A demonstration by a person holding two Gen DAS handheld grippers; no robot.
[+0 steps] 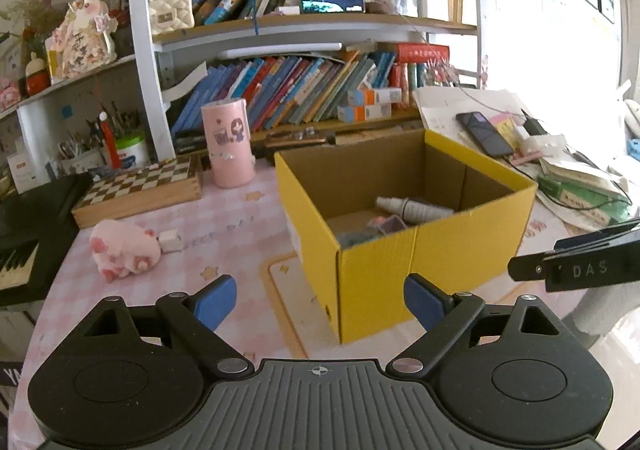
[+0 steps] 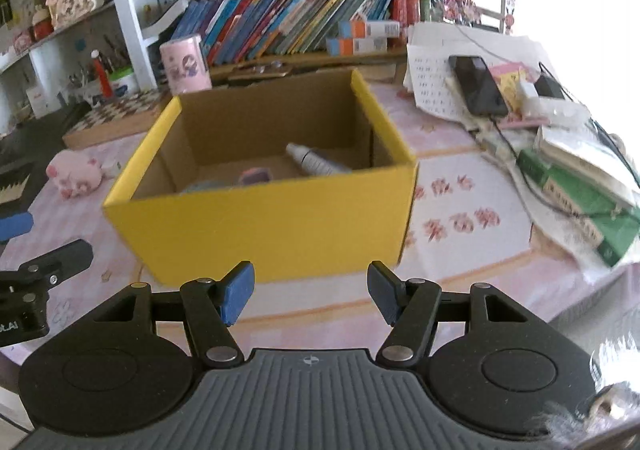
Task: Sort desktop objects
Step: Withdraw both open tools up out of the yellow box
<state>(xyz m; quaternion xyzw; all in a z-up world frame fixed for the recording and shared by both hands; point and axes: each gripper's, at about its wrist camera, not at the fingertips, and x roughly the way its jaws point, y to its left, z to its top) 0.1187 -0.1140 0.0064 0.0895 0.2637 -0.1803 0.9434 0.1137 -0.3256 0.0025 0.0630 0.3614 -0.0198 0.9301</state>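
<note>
Left wrist view: left hand-held gripper [image 1: 319, 304] has its jaws wide apart, nothing between them. Ahead and slightly right — yellow box [image 1: 416, 250] on the tabletop [image 1: 224, 234], open top. Inside lies a white bottle [image 1: 412, 208] on its side, long axis running left-right, cap end pointing left. Pink plush pig [image 1: 122, 250] ahead to the left, well apart from the box.

Right wrist view: right hand-held gripper [image 2: 310, 292] has its jaws apart, empty. Box directly ahead; bottle's cap points up-left — body toward the right wall.
</note>
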